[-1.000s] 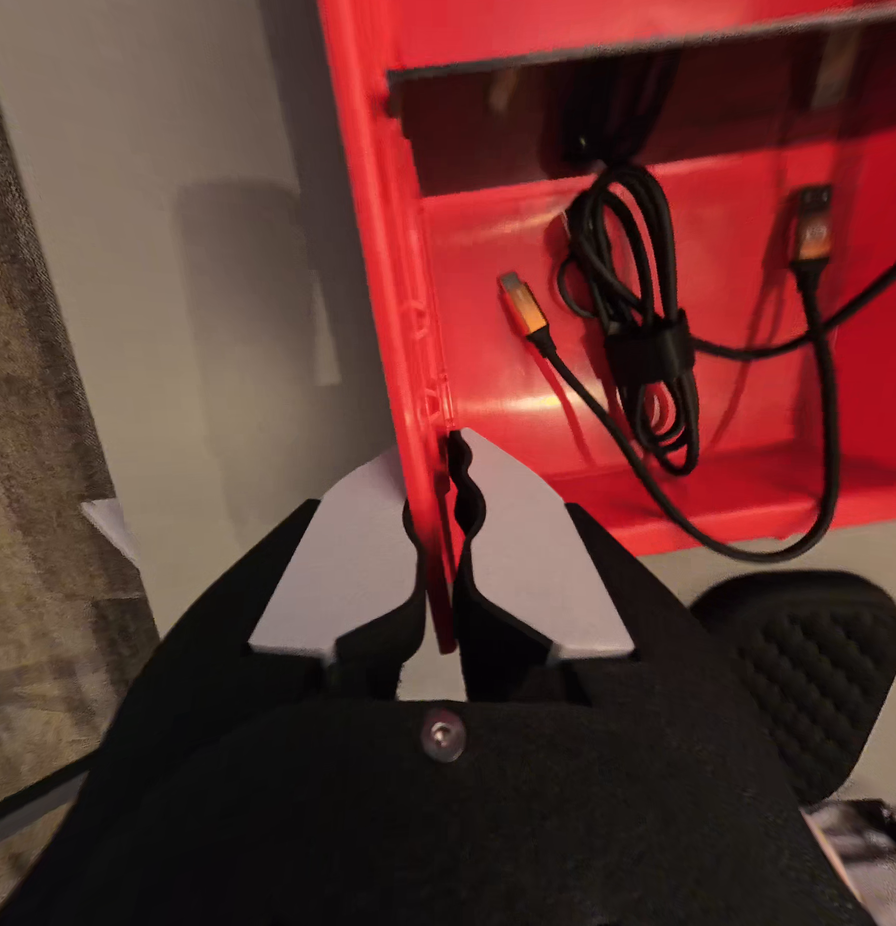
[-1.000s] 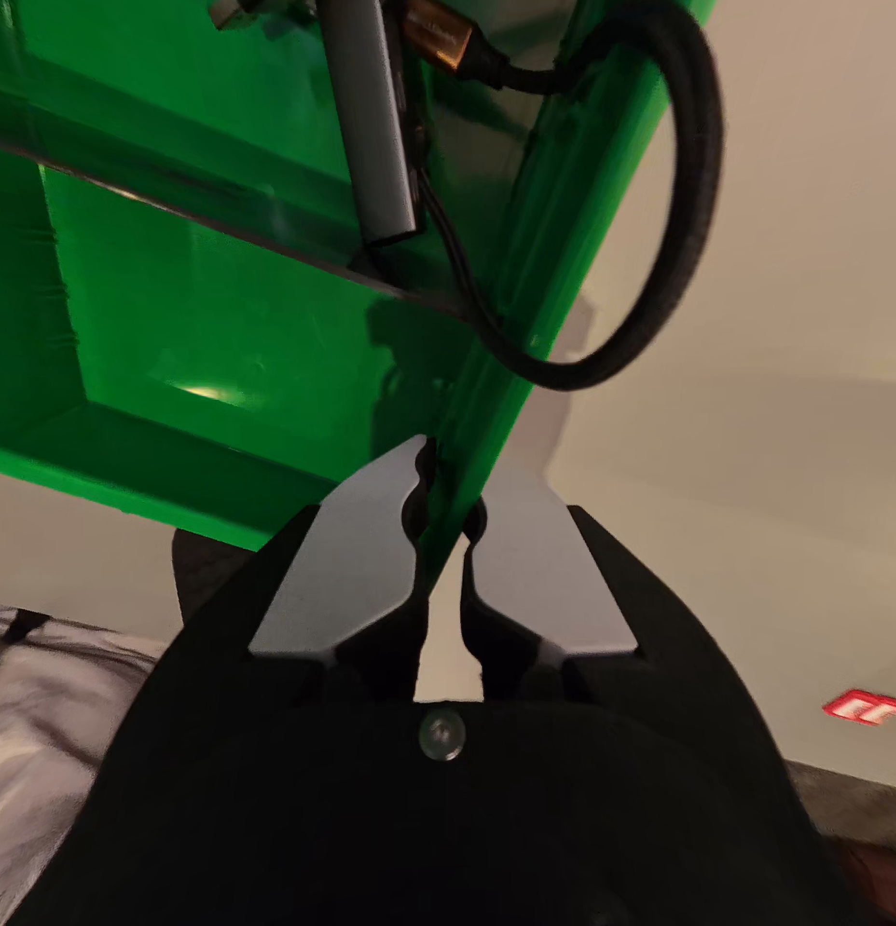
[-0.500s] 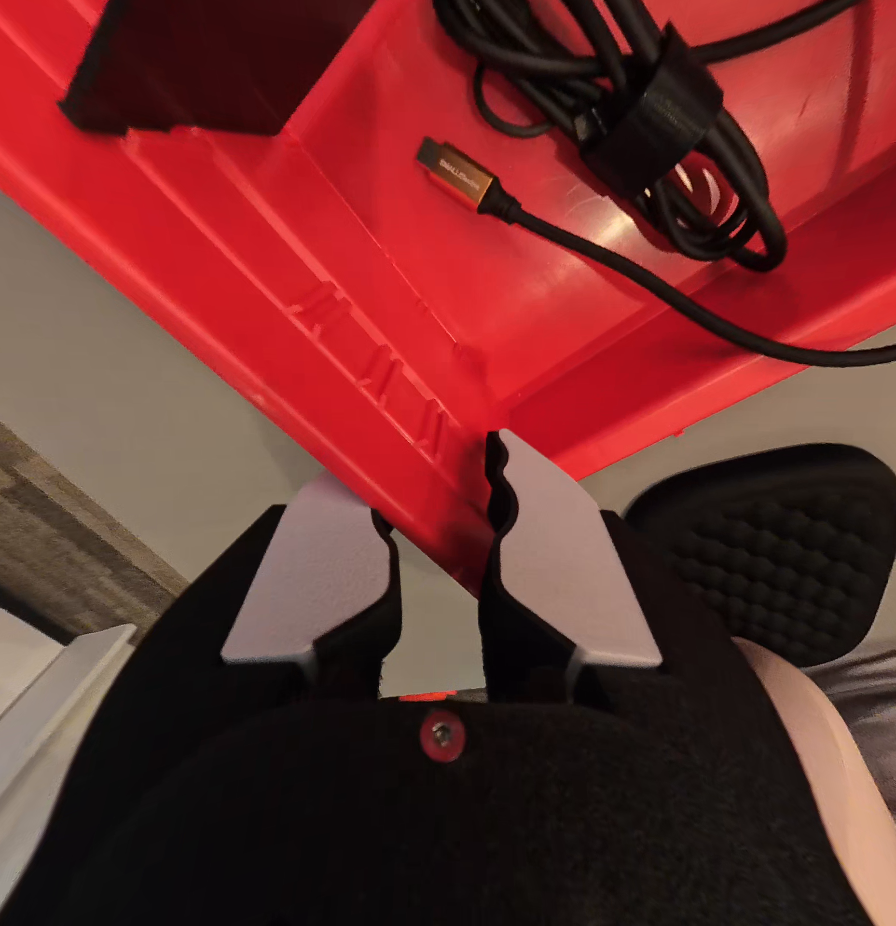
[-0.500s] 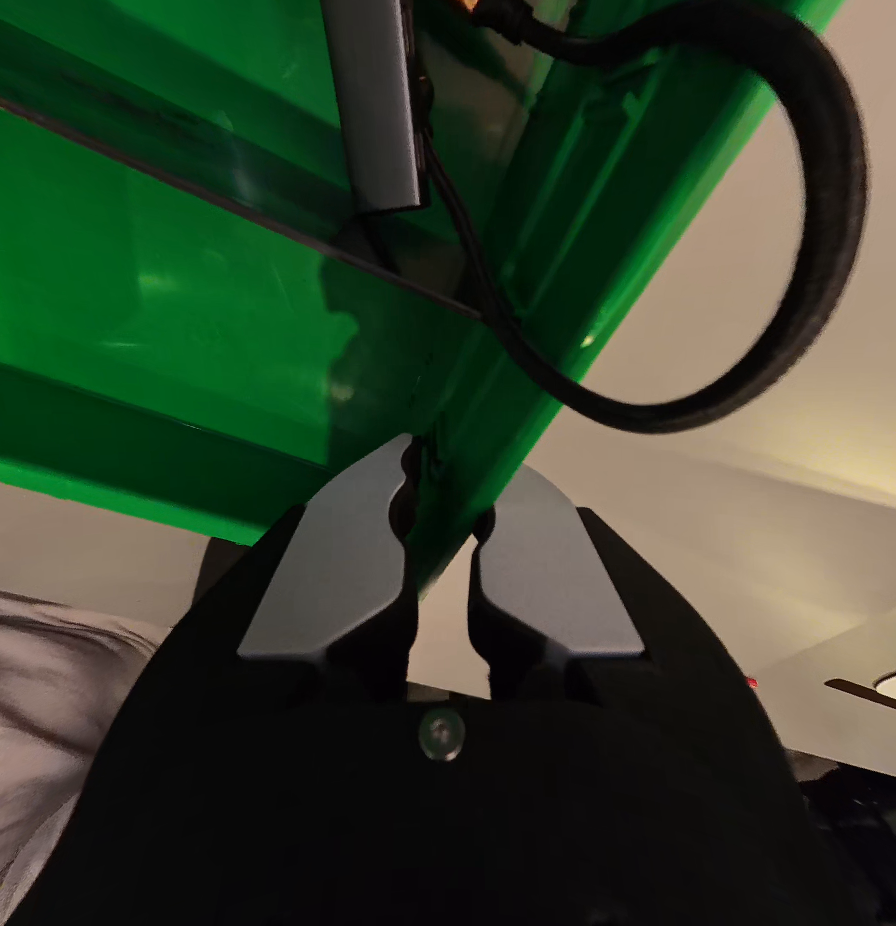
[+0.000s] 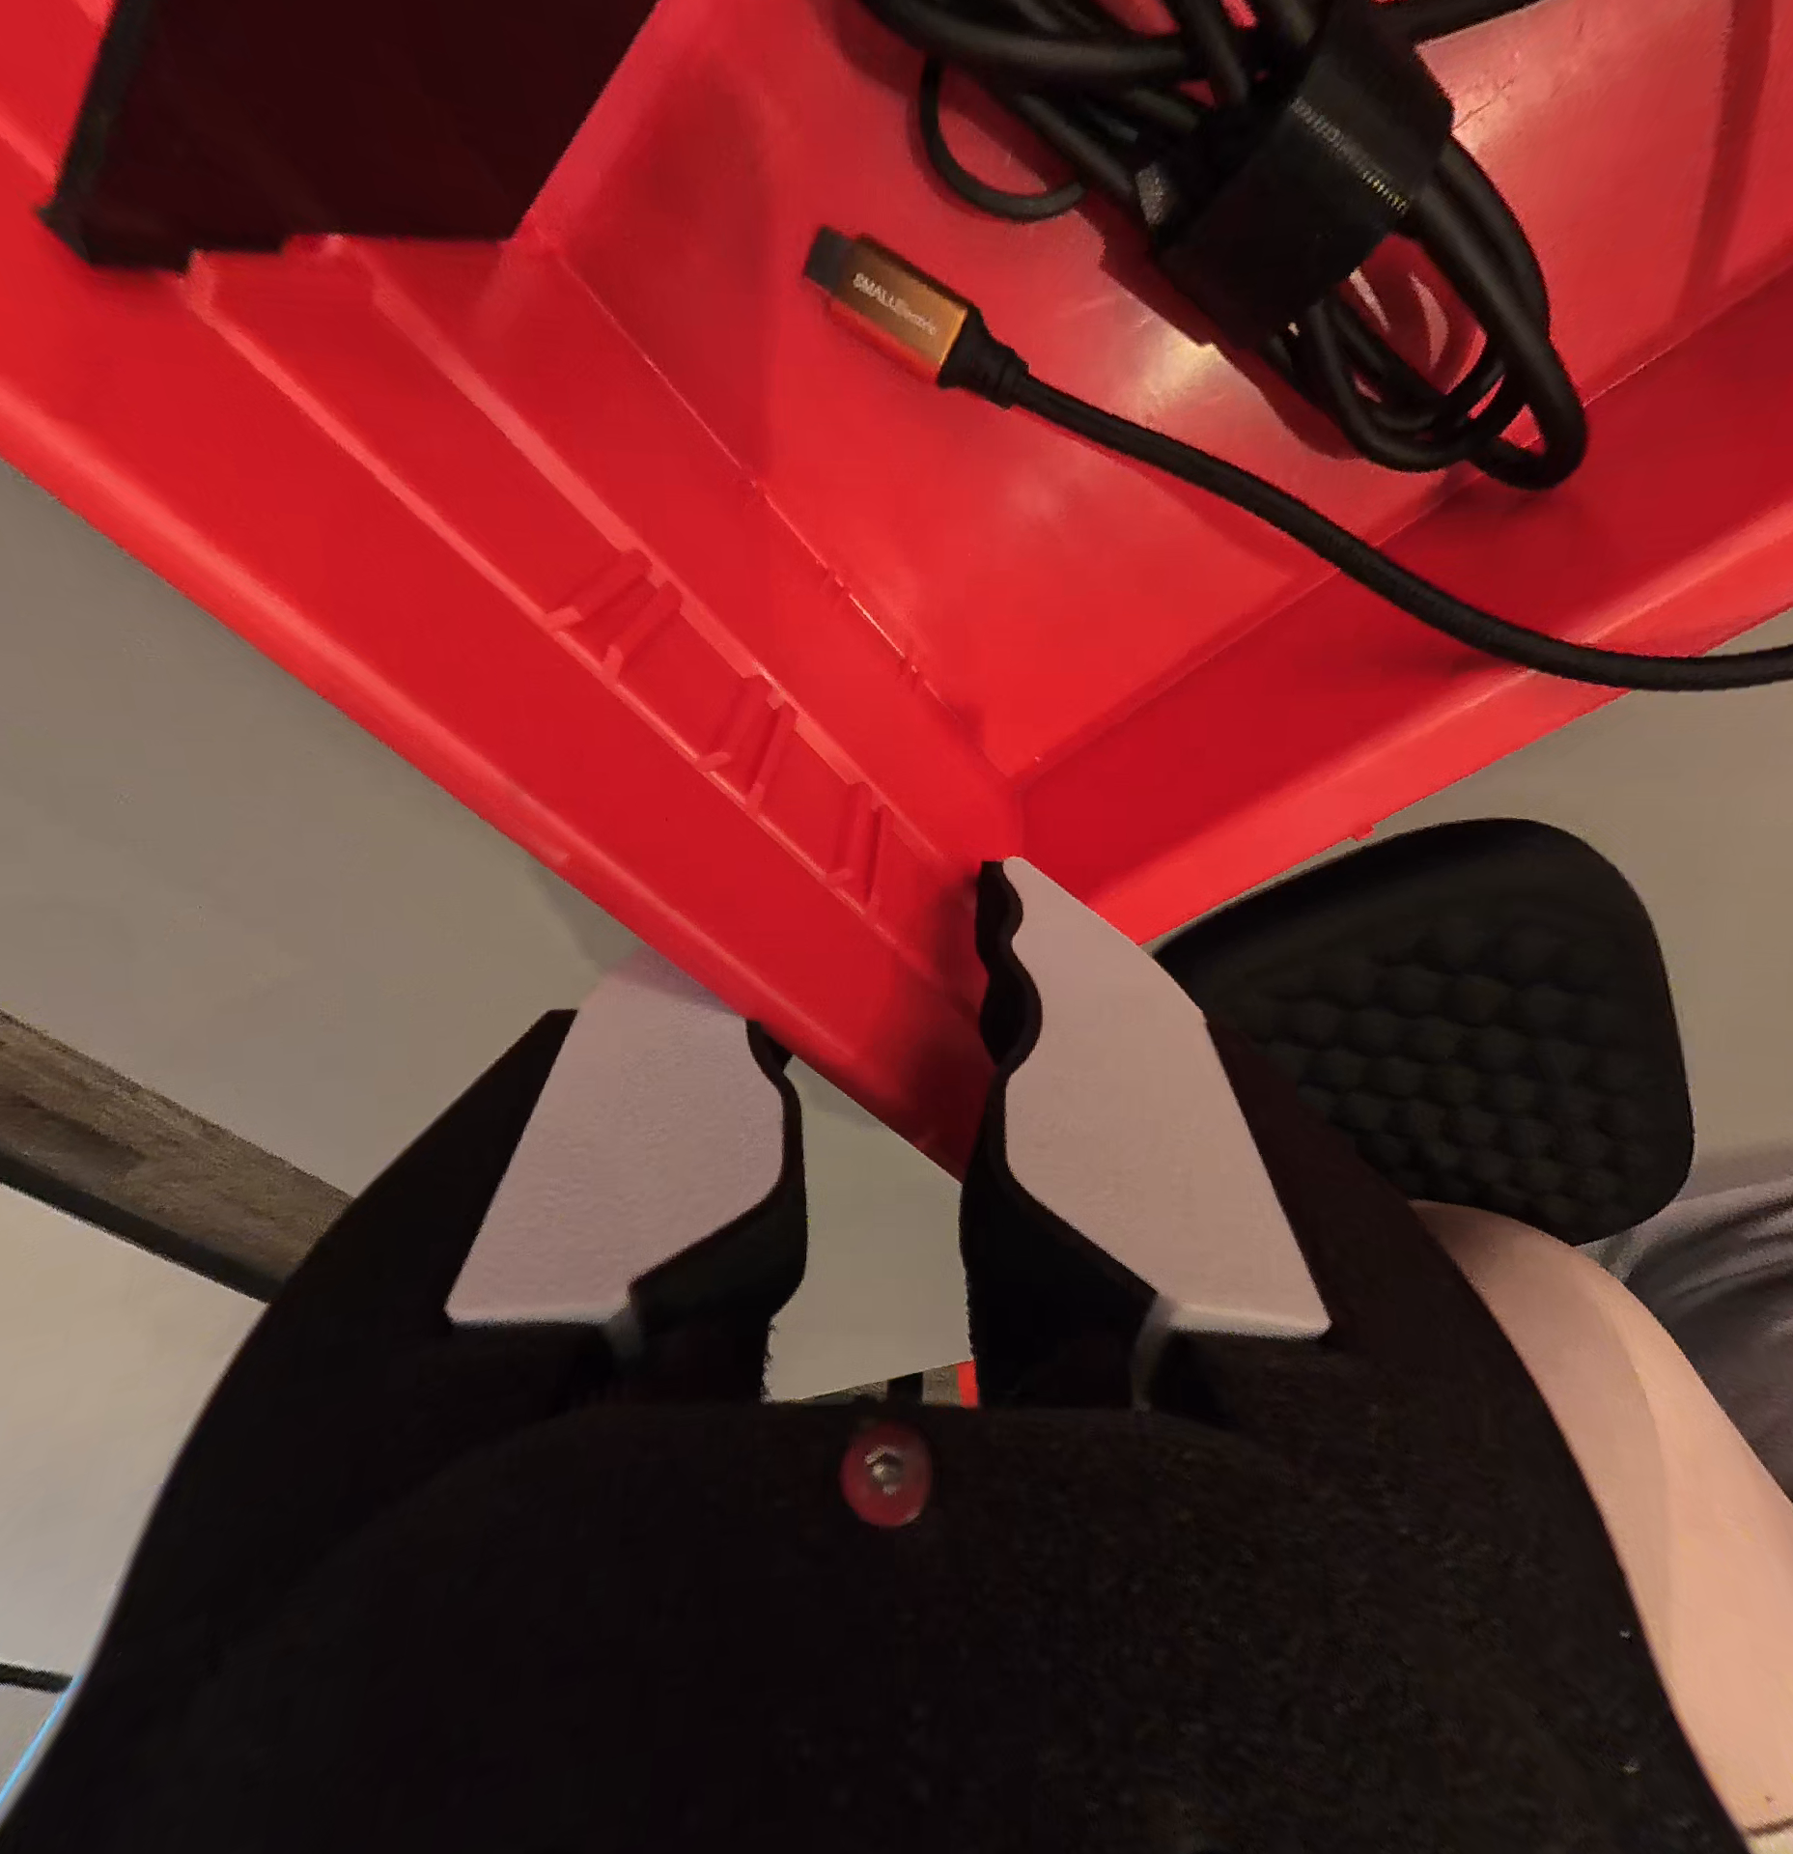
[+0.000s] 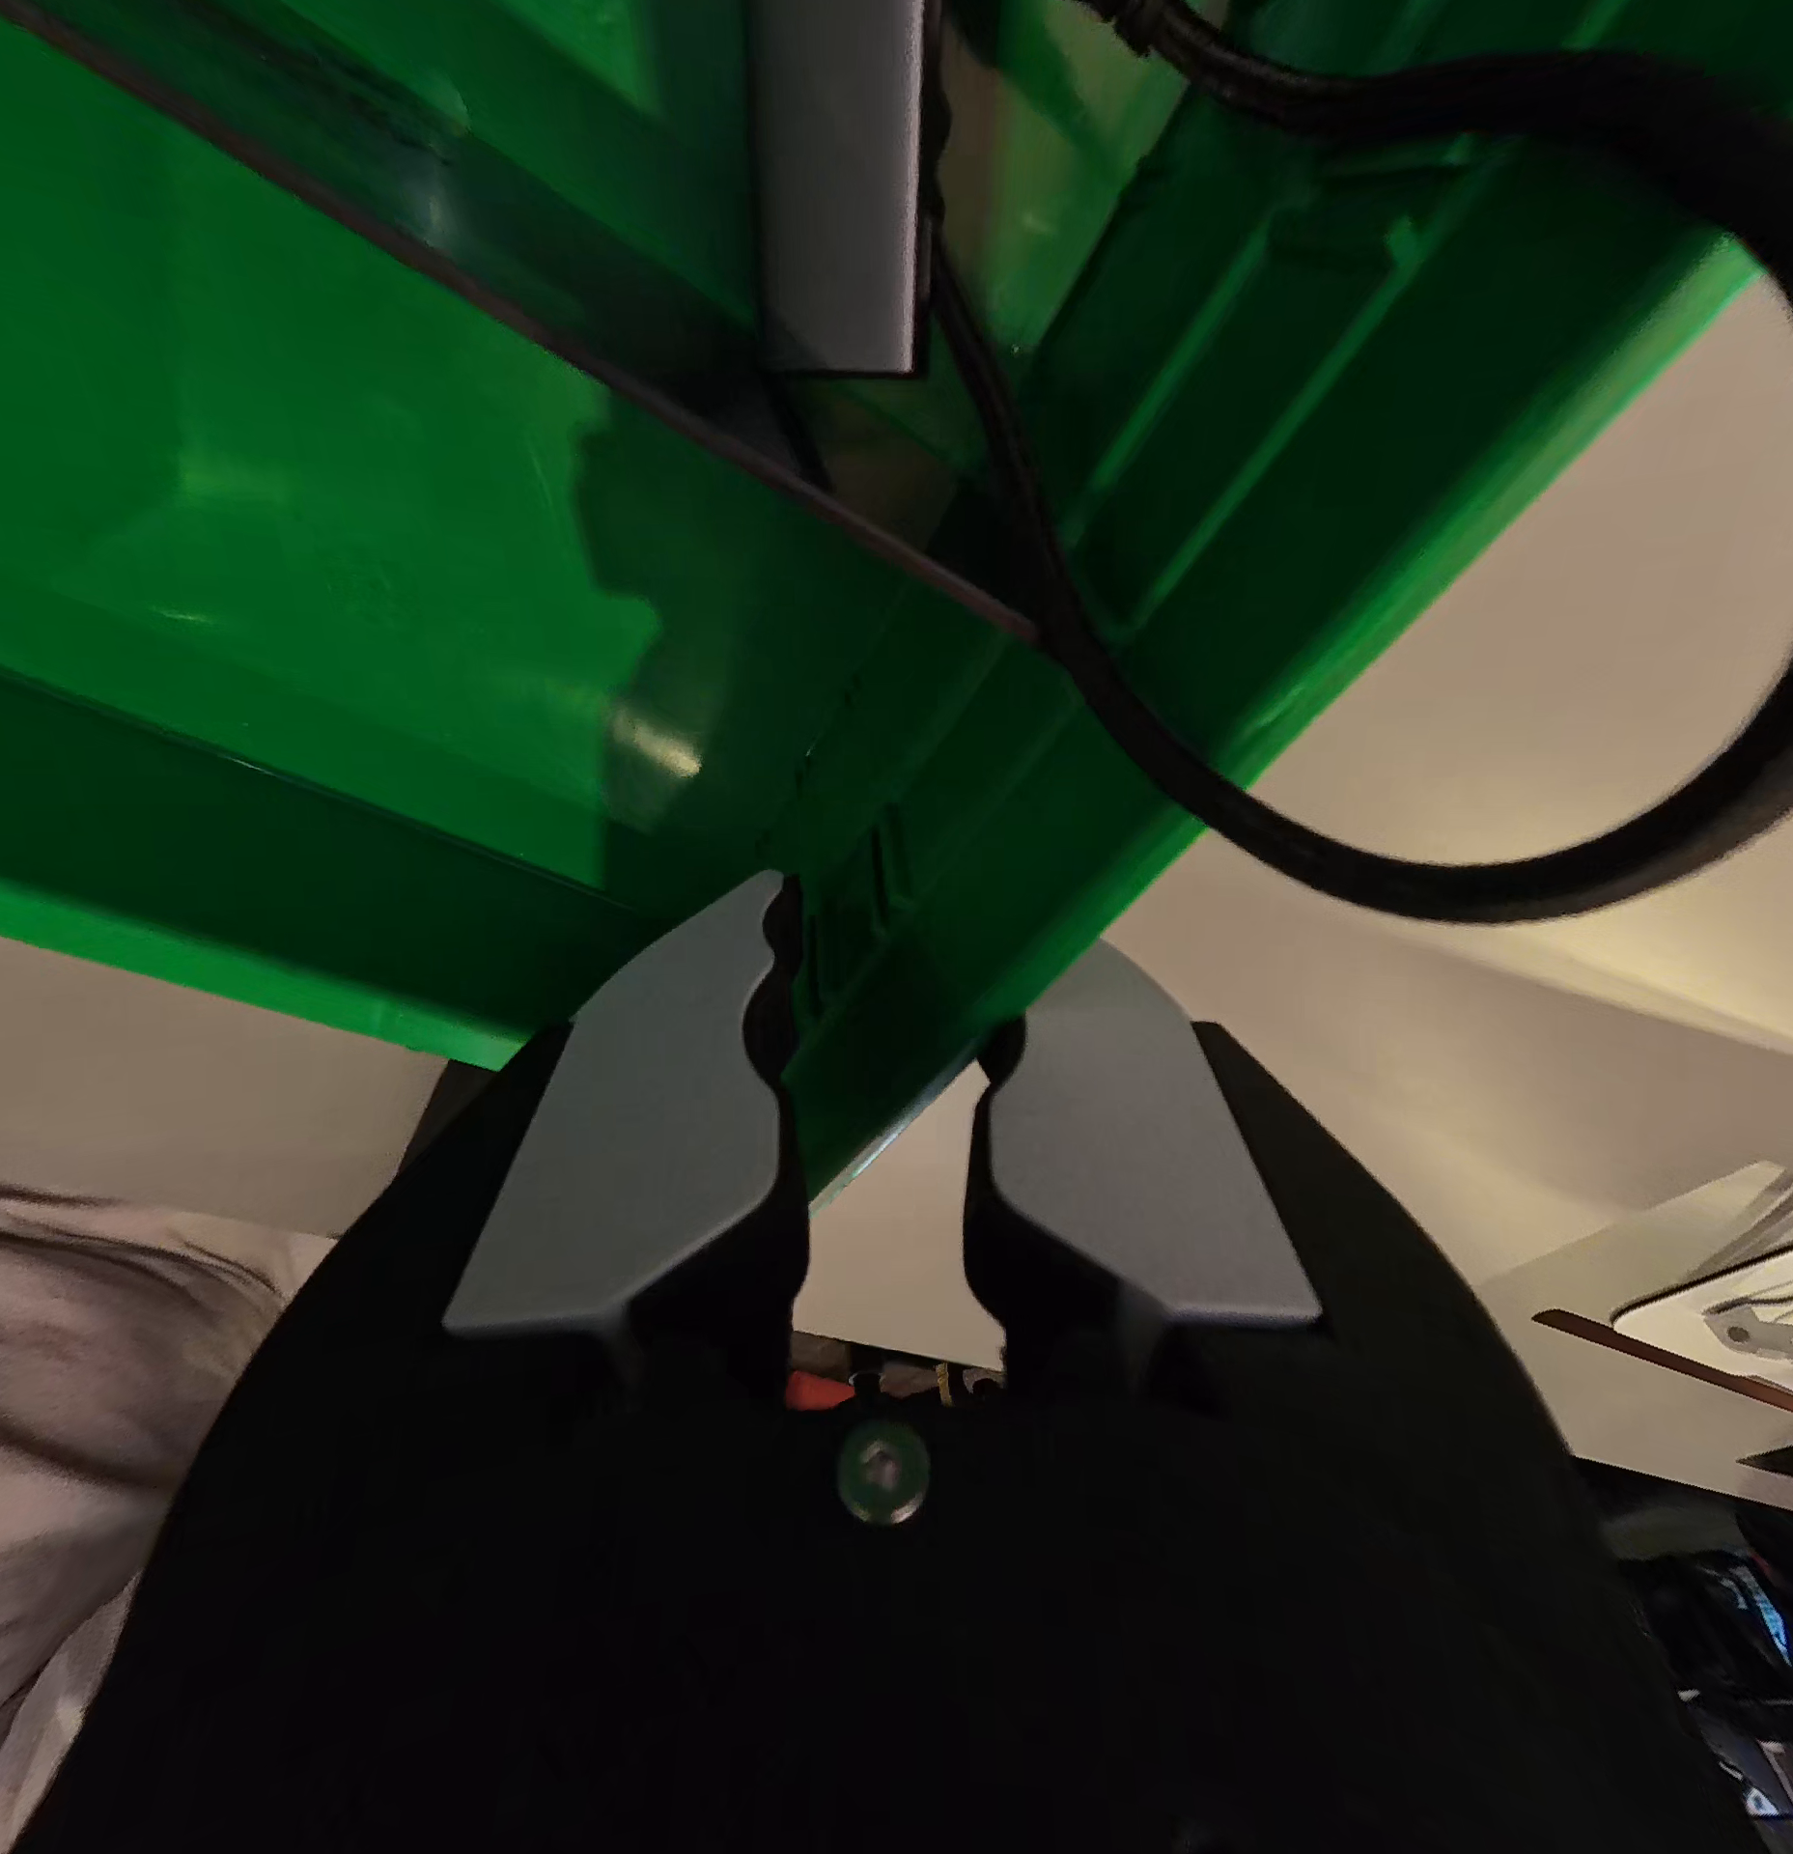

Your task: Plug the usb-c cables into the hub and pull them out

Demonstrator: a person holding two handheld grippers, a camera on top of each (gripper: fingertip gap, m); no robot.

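Left wrist view: the left gripper (image 5: 877,988) straddles the corner wall of a red bin (image 5: 611,642), one finger outside and one inside, apparently clamped on the plastic. Ahead of the fingertips, on the bin floor, lies a loose usb-c plug (image 5: 897,304) with an orange-metal shell, its braided black cable (image 5: 1374,562) trailing off to the right; beyond it sits a strapped cable bundle (image 5: 1303,201). A black textured pad (image 5: 1464,1023) lies to the right, outside the bin. Right wrist view: the right gripper (image 6: 887,968) likewise pinches the side wall of a green bin (image 6: 350,562); ahead and above the fingers rests the grey hub (image 6: 837,191), with a thick black cable loop (image 6: 1474,883) spilling over the wall to the right. Handling, as judged: the plug shell is small, rigid and light, best pinched across its flat faces; the braided cable is limp and gives no alignment; the hub is light, smooth and likely to slide unless braced
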